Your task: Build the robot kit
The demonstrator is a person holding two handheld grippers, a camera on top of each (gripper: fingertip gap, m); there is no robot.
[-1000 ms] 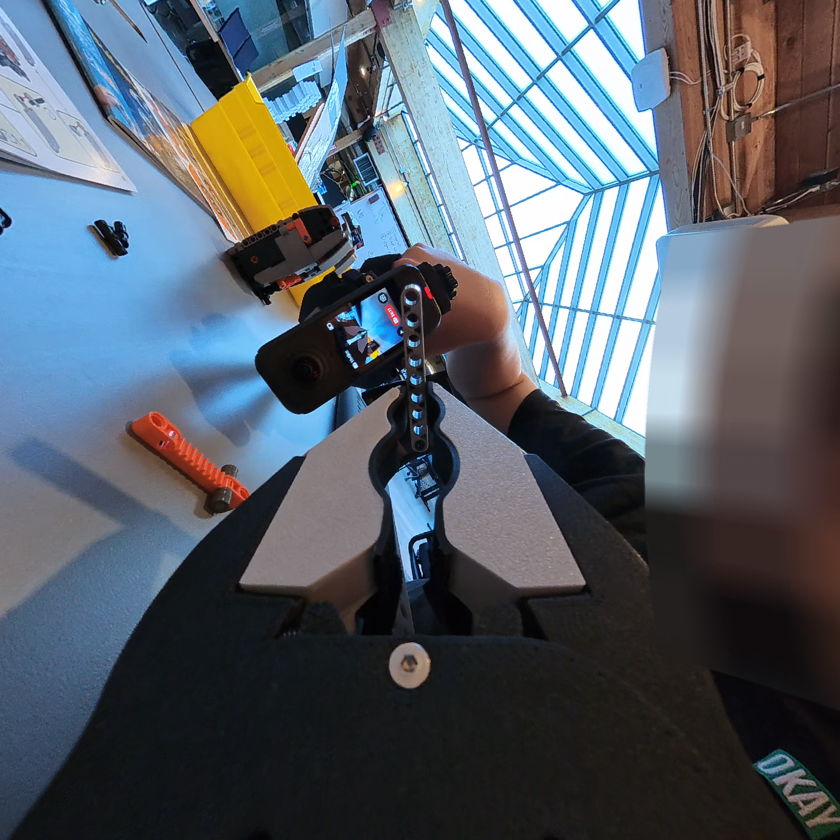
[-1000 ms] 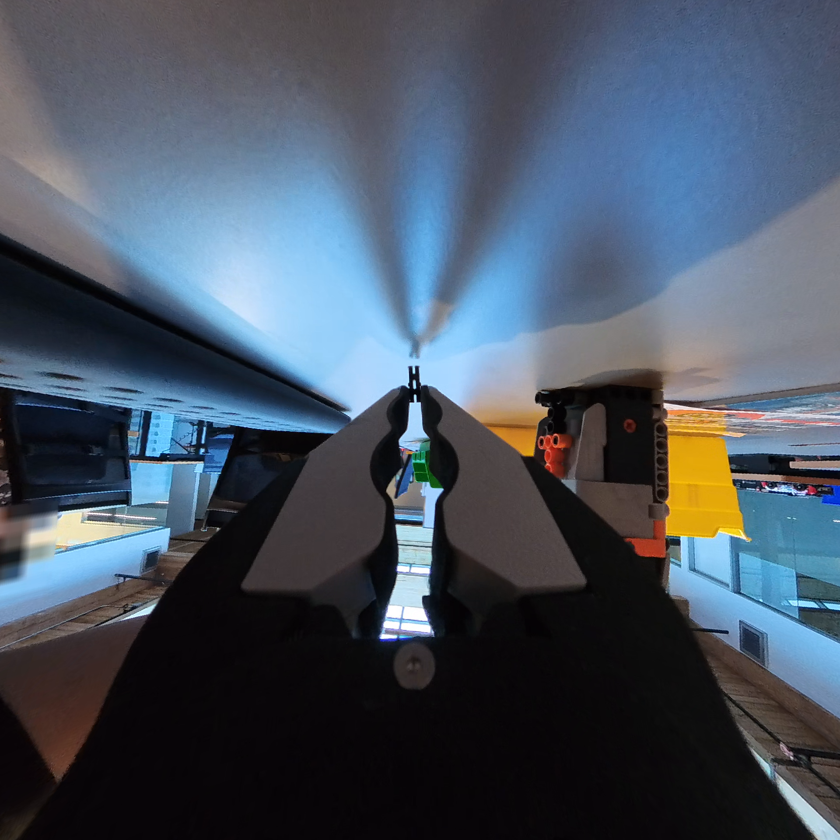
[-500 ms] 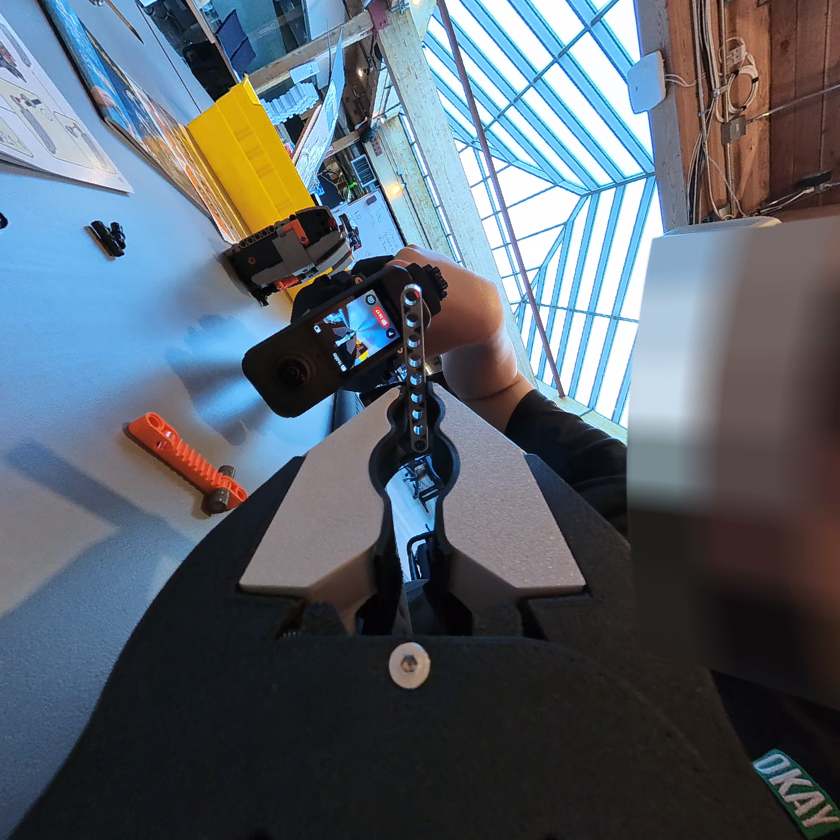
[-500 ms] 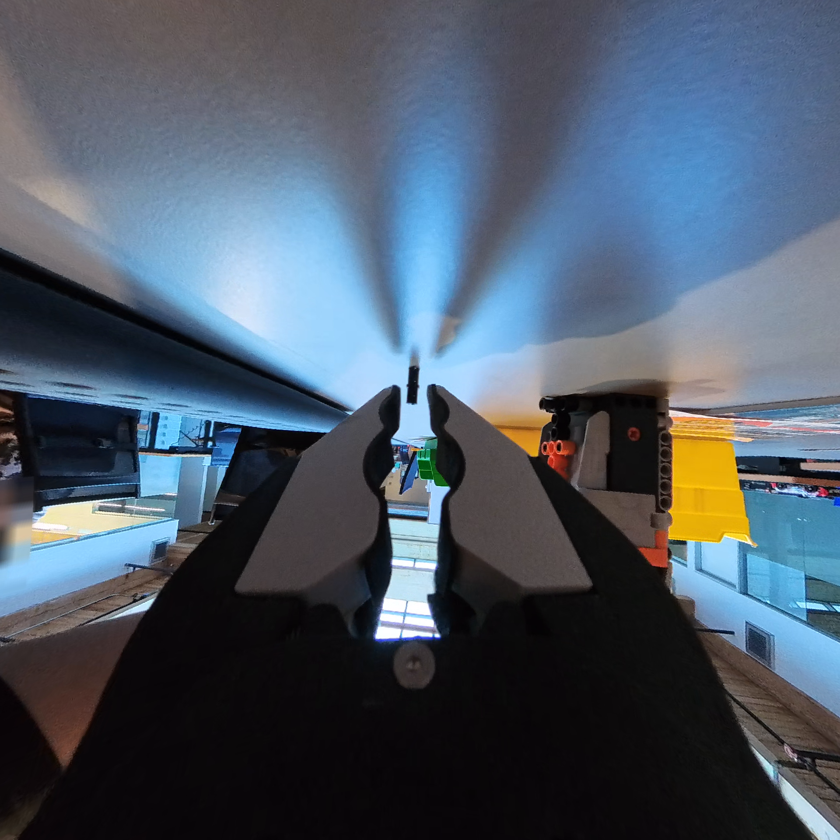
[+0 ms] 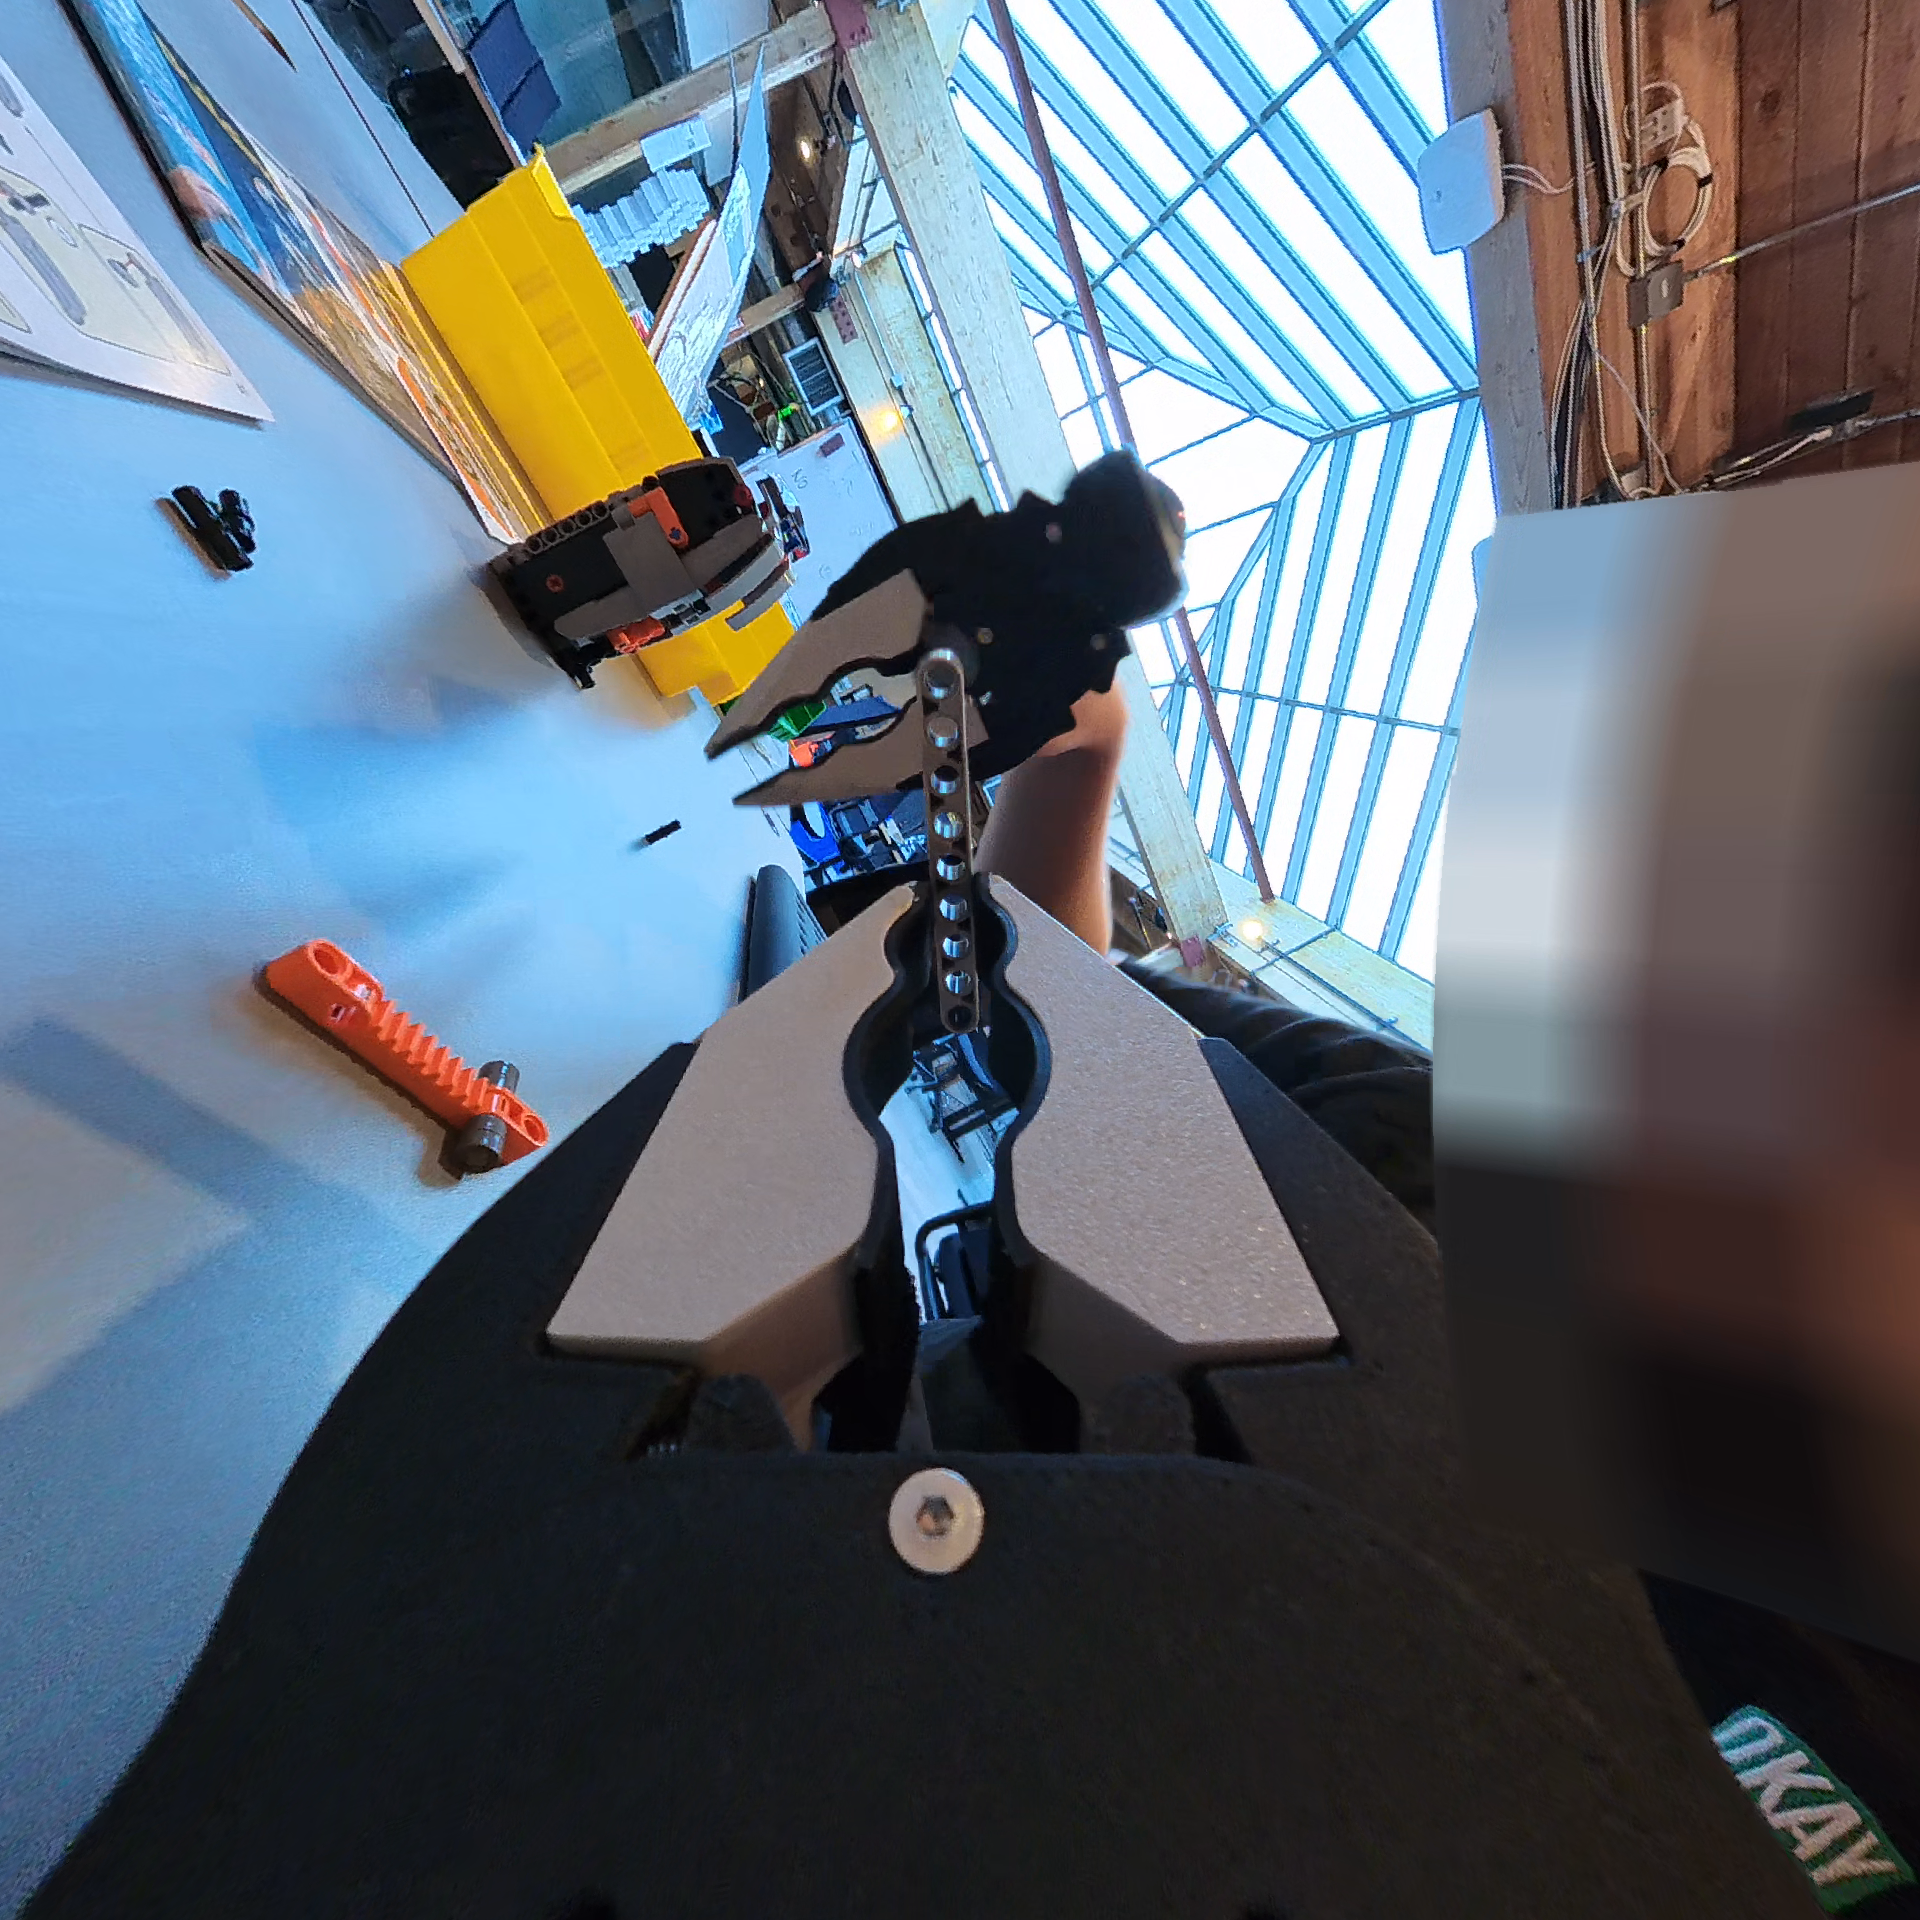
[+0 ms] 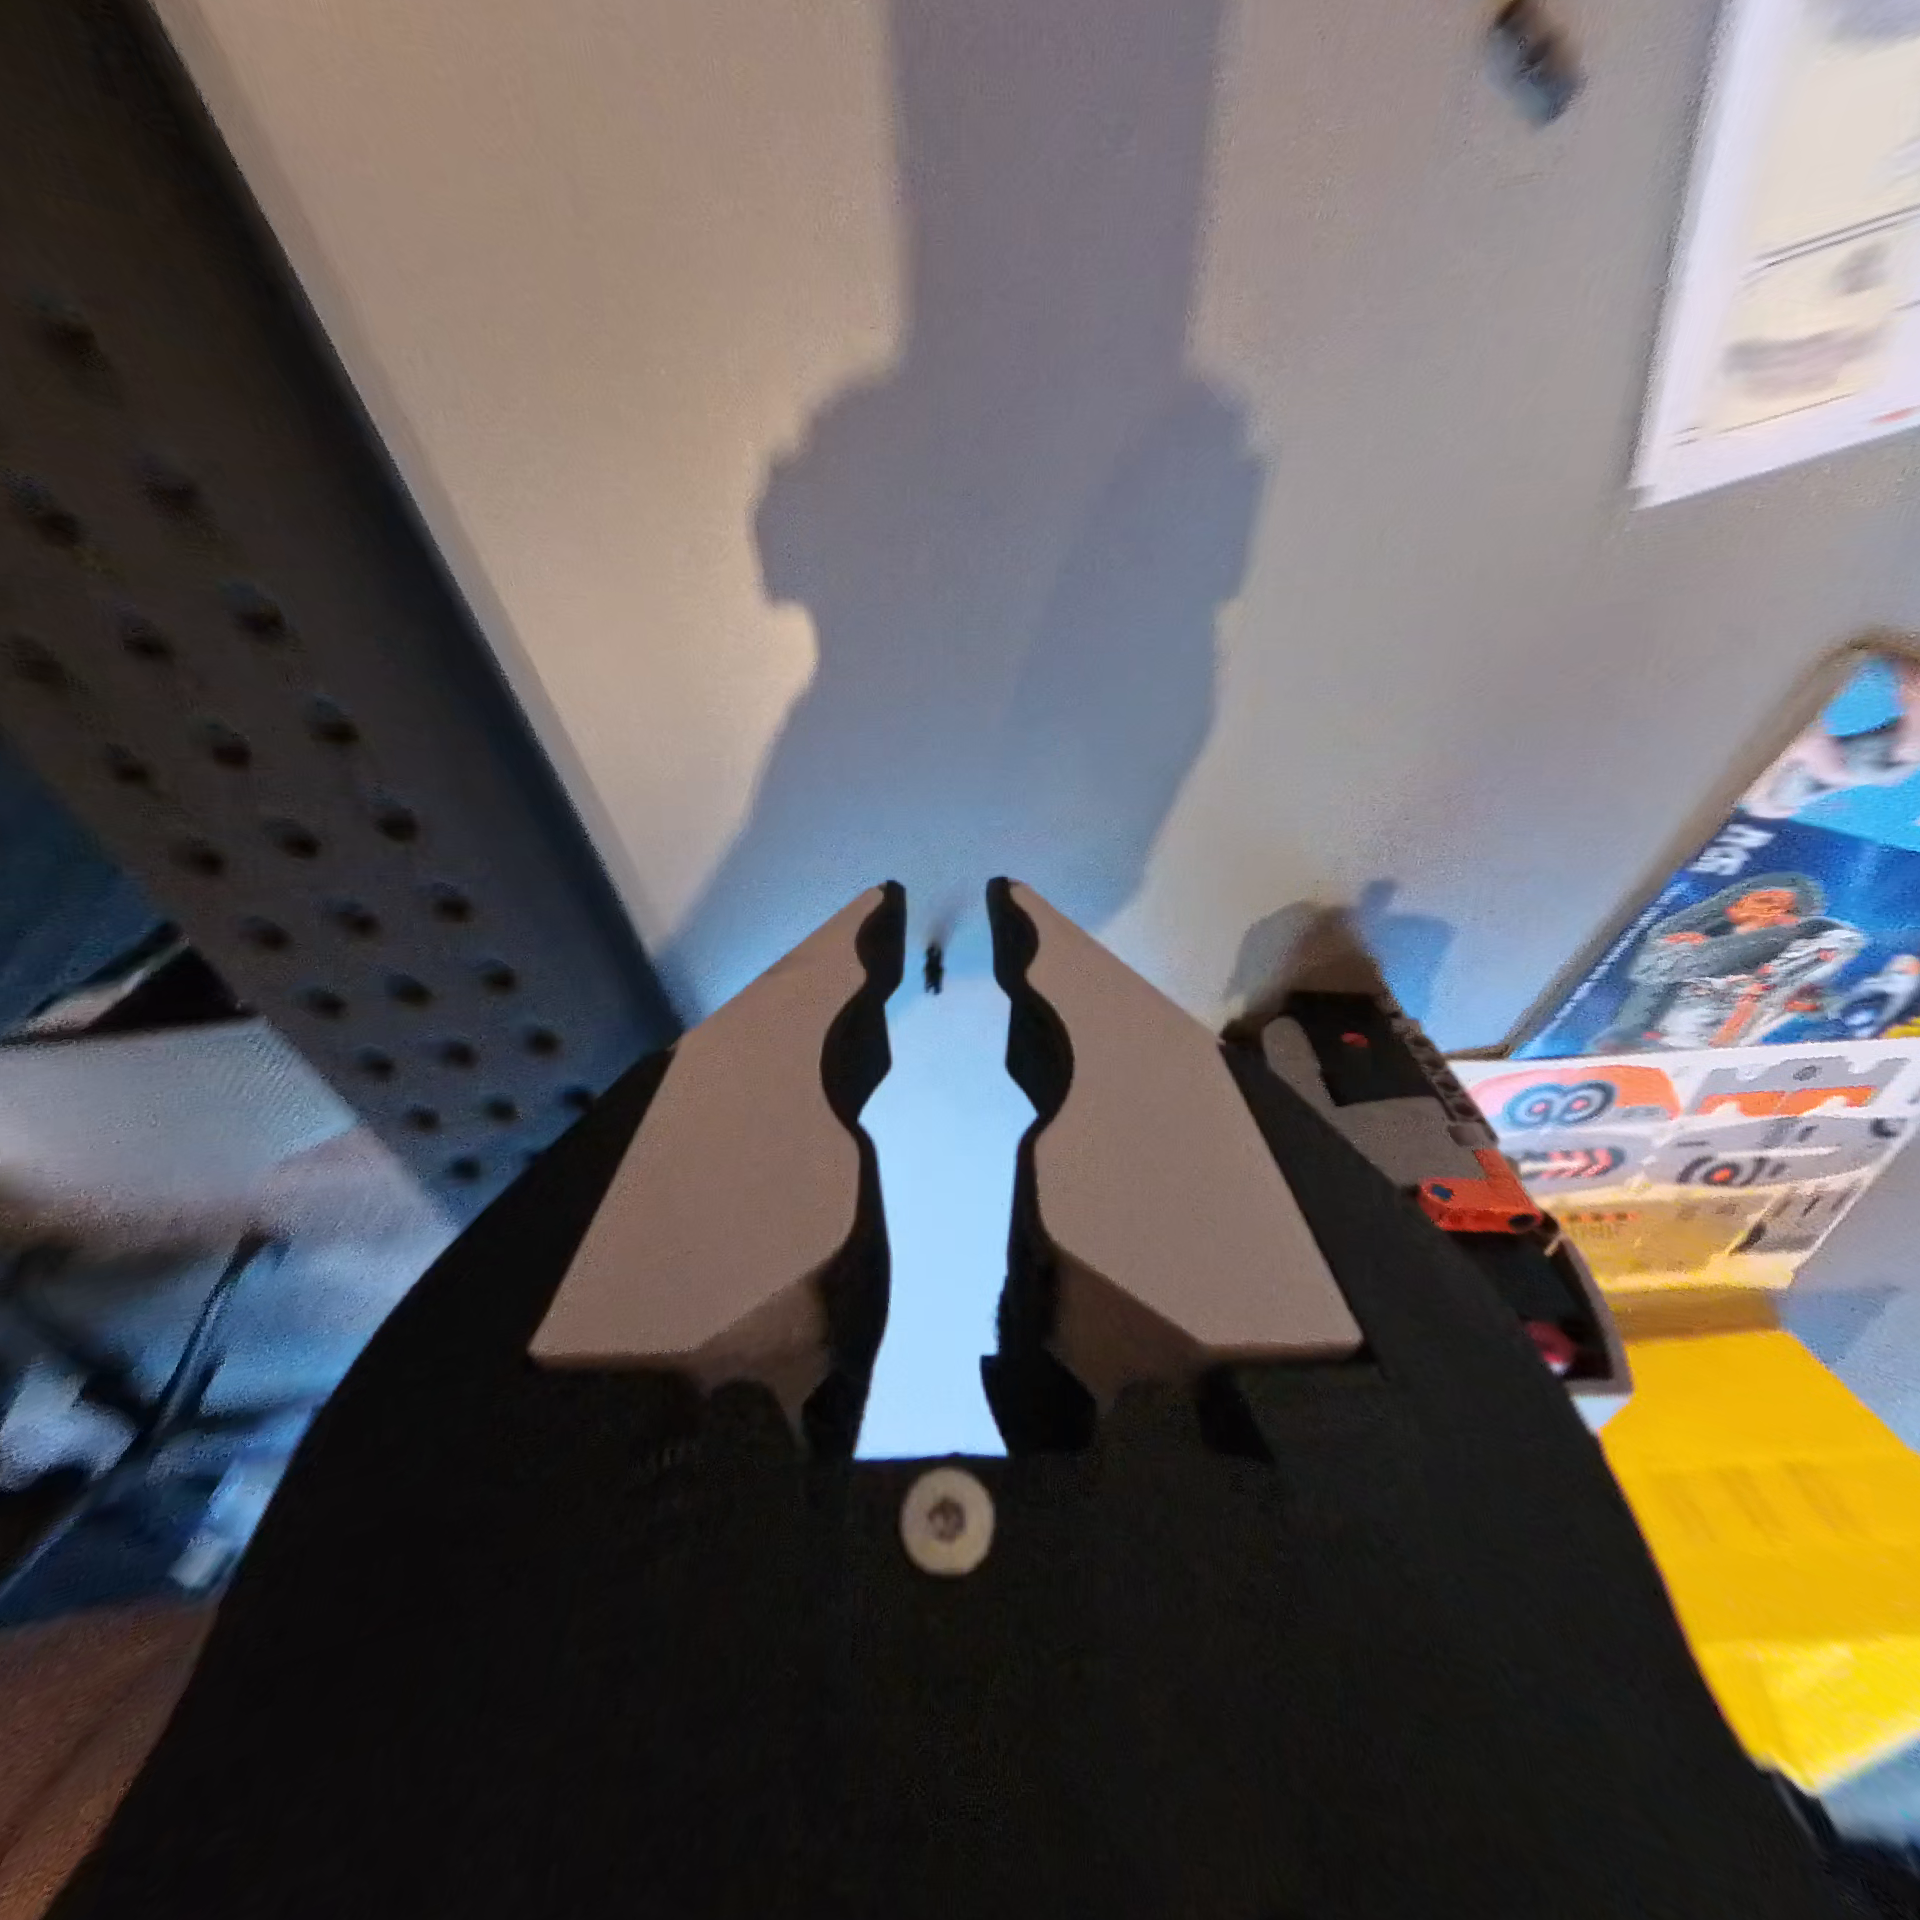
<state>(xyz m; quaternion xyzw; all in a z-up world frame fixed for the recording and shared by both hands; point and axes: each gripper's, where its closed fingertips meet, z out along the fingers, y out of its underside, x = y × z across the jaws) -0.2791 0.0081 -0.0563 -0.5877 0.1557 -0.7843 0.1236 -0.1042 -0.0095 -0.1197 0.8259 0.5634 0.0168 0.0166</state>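
Note:
My left gripper [image 5: 951, 899] is shut on a dark grey beam with a row of holes [image 5: 951, 821], held up in the air above the white table [image 5: 156, 779]. The right gripper [image 5: 727, 769] shows beyond the beam, open and empty. In the right wrist view my right gripper [image 6: 940, 894] is open, pointing at the table, with a small black pin [image 6: 933, 968] lying just past its tips. The pin also shows on the table in the left wrist view [image 5: 662, 832]. A grey, black and orange brick model [image 5: 634, 571] stands on the table and shows beside my right gripper [image 6: 1434, 1143].
An orange toothed rack piece [image 5: 400, 1055] and a small black connector [image 5: 216, 525] lie on the table. A yellow bin [image 5: 582, 384], a printed box [image 6: 1766, 935] and an instruction sheet [image 6: 1808, 239] are at the far side. A dark perforated panel [image 6: 229, 727] borders the table. One gripper's finger ends stand about 20 cm off the other's.
My right gripper opened and let go of the small black pin, which now lies on the table. The right gripper then lifted and swung round. The left gripper still holds the beam.

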